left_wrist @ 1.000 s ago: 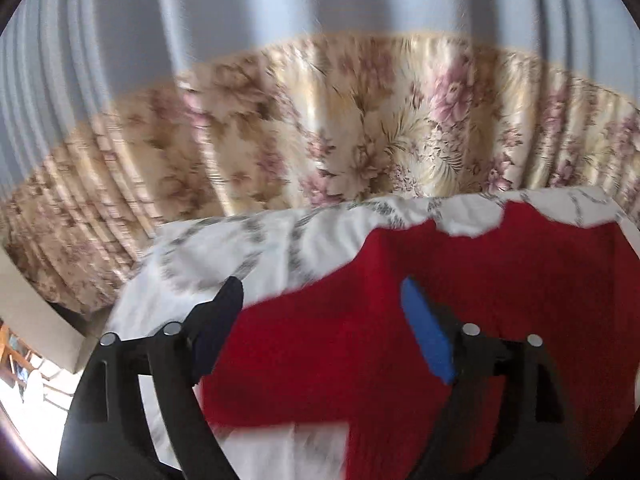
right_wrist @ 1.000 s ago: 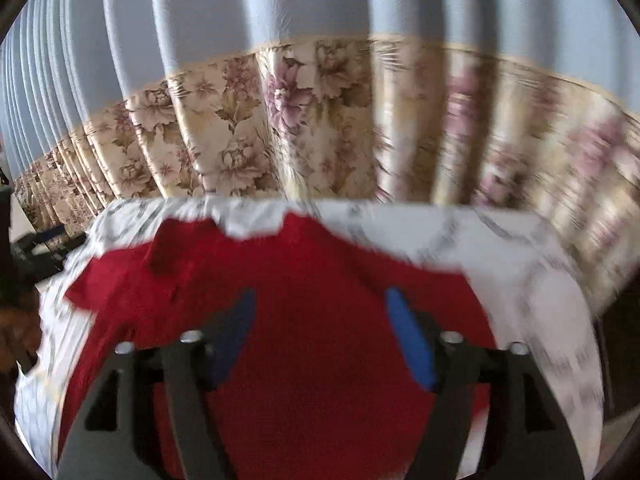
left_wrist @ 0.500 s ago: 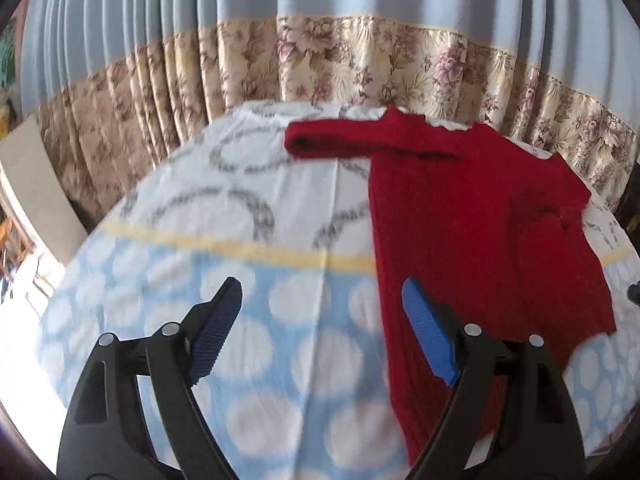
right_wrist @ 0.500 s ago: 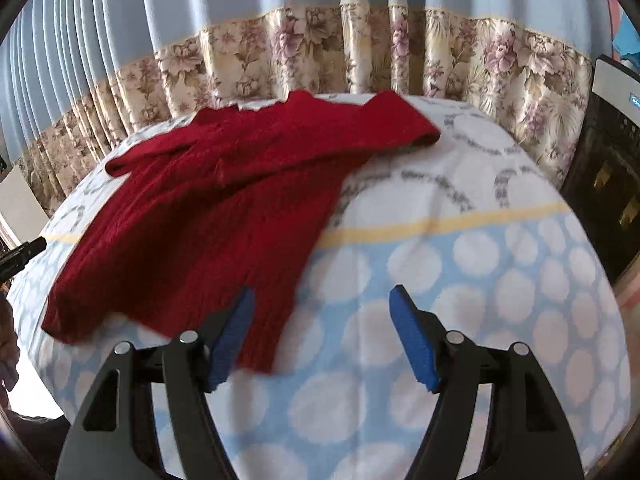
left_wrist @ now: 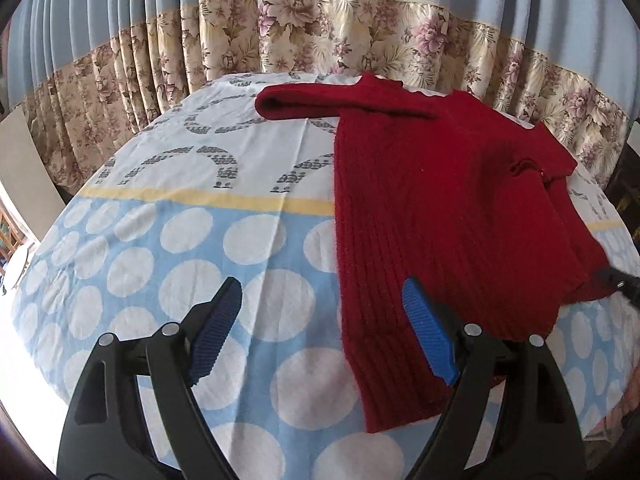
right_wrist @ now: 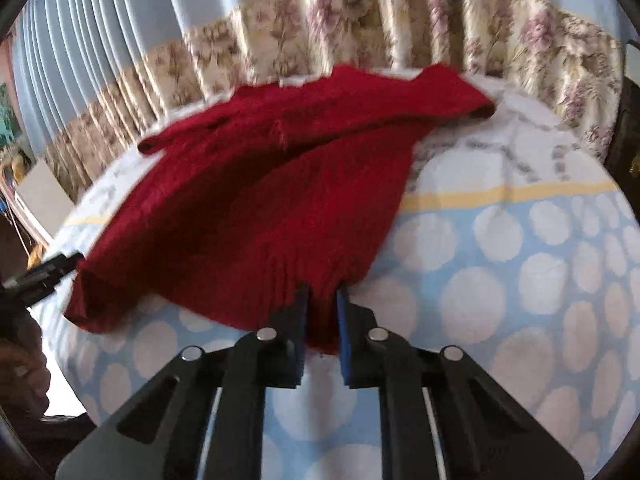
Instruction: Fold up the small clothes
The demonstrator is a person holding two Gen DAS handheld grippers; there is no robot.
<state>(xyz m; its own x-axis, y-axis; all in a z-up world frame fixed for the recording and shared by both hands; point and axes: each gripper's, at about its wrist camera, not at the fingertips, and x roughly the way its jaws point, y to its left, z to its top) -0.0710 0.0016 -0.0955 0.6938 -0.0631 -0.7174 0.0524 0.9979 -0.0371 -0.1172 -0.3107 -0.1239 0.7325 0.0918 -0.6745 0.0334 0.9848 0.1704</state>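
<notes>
A red knit sweater (left_wrist: 440, 200) lies flat on the dotted tablecloth (left_wrist: 180, 240), neck toward the curtain and one sleeve stretched out at the far left. My left gripper (left_wrist: 322, 320) is open just above the cloth. The sweater's near left hem corner sits between its blue pads (left_wrist: 428, 332), untouched. In the right wrist view the right gripper (right_wrist: 323, 306) is closing its jaws on the sweater (right_wrist: 260, 200) at the near hem. The knit bunches into pleats between the pads.
A blue curtain with a floral band (left_wrist: 340, 32) hangs right behind the table. The tablecloth (right_wrist: 500, 280) drops away at the near rim. A dark cabinet (right_wrist: 628, 128) stands at the right. A person's hand (right_wrist: 20, 364) shows at the left edge.
Both grippers drew back from over the sweater to its near hem. The right jaws went from wide open to pinched on the hem. The left jaws stayed open.
</notes>
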